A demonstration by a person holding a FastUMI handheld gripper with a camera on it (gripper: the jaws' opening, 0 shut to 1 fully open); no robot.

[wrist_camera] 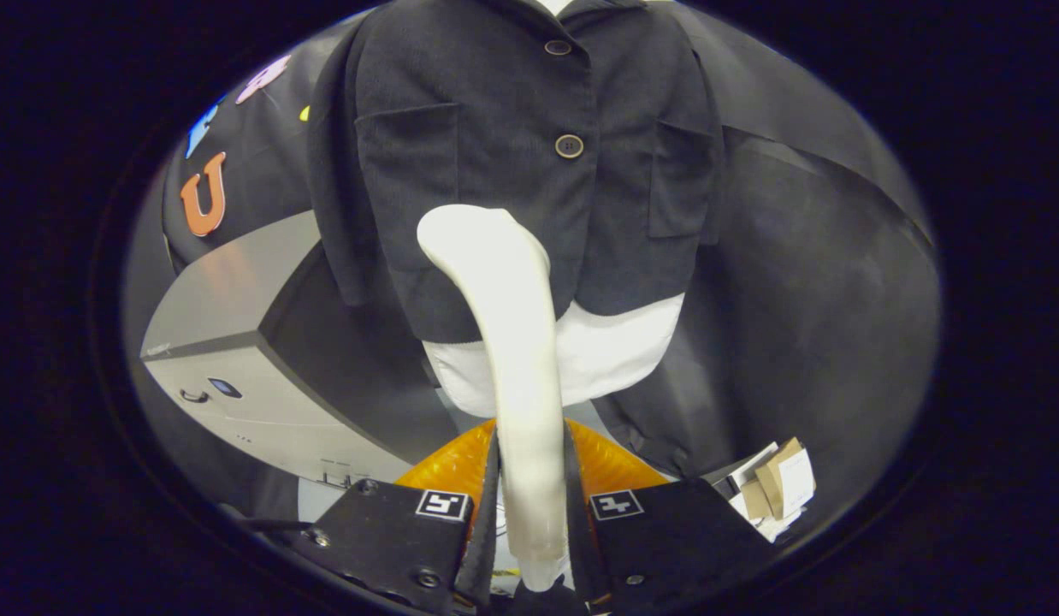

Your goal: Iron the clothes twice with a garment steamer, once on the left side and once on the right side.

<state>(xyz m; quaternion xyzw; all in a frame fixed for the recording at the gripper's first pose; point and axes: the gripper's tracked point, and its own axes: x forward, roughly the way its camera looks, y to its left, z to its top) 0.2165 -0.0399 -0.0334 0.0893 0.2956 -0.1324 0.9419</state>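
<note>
Gripping the garment steamer [517, 368] by its handle, the gripper [531, 505] has its jaws closed on either side of the pale shaft, so that the tool rises straight ahead from between them. That hold looks chosen to keep the steamer's head upright and turned toward the cloth.

Beyond the jaws, the steamer's rounded head lies over the lower front of the dark jacket [529, 154], left of the jacket's button line and below its left chest pocket [407, 162]; whether the head touches the fabric cannot be told. The jacket hangs buttoned on a white dress form [615, 351], whose base shows below the jacket's hem, which keeps the cloth flat and taut for steaming. An orange ribbed part [448, 466] sits just beside the shaft, under the dress form.

To the left of the jacket stands a grey cabinet [239, 359]. To the lower right of the dress form lie some cardboard pieces [777, 488]. Judging by the head's place, the left-side pass seems to be in hand.
</note>
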